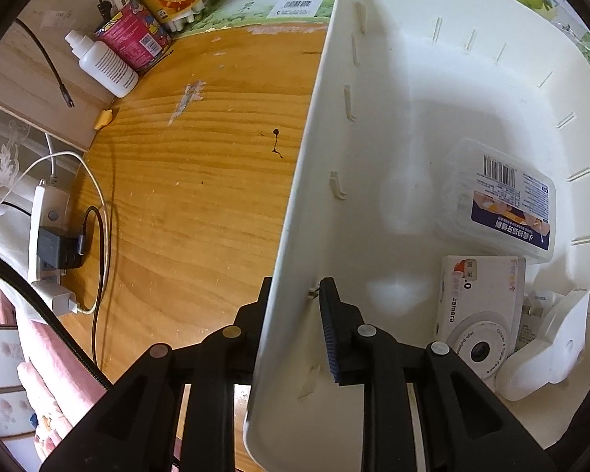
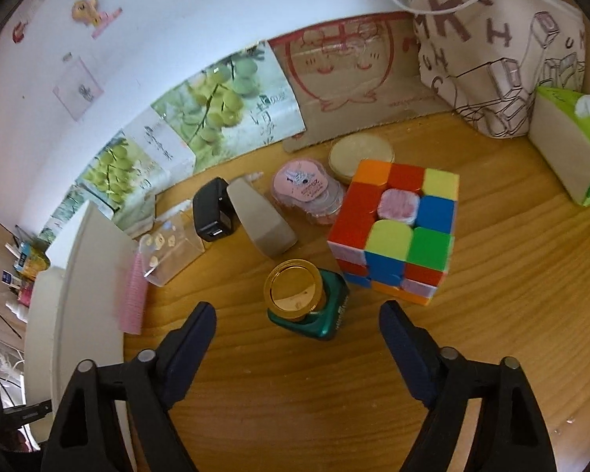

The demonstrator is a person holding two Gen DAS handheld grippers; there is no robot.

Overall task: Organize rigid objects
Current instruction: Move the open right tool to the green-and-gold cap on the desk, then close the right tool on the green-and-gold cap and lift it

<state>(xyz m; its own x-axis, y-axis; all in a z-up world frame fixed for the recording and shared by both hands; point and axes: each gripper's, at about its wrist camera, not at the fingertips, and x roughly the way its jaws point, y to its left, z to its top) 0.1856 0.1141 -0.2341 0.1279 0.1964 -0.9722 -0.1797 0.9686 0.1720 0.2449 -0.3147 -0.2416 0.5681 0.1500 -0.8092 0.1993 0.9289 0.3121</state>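
My left gripper (image 1: 295,287) is shut on the side wall of a white plastic bin (image 1: 314,157), one finger outside and one inside. Inside the bin lie a clear labelled box (image 1: 499,204), a white toy camera (image 1: 480,306) and a white plastic piece (image 1: 542,346). My right gripper (image 2: 297,310) stands open and points down at the wooden table. A green bottle with a gold cap (image 2: 306,299) stands just beyond its fingertips, between them and untouched. A colourful puzzle cube (image 2: 397,232) sits to the right of the bottle.
Behind the bottle lie a black charger (image 2: 212,208), a beige wedge (image 2: 261,220), a clear box (image 2: 169,247), pink discs (image 2: 306,188) and a round tin (image 2: 360,155). The bin's rim (image 2: 70,275) is at the left. A tissue pack (image 2: 570,145) is at the right. A power strip (image 1: 47,236) lies left of the bin.
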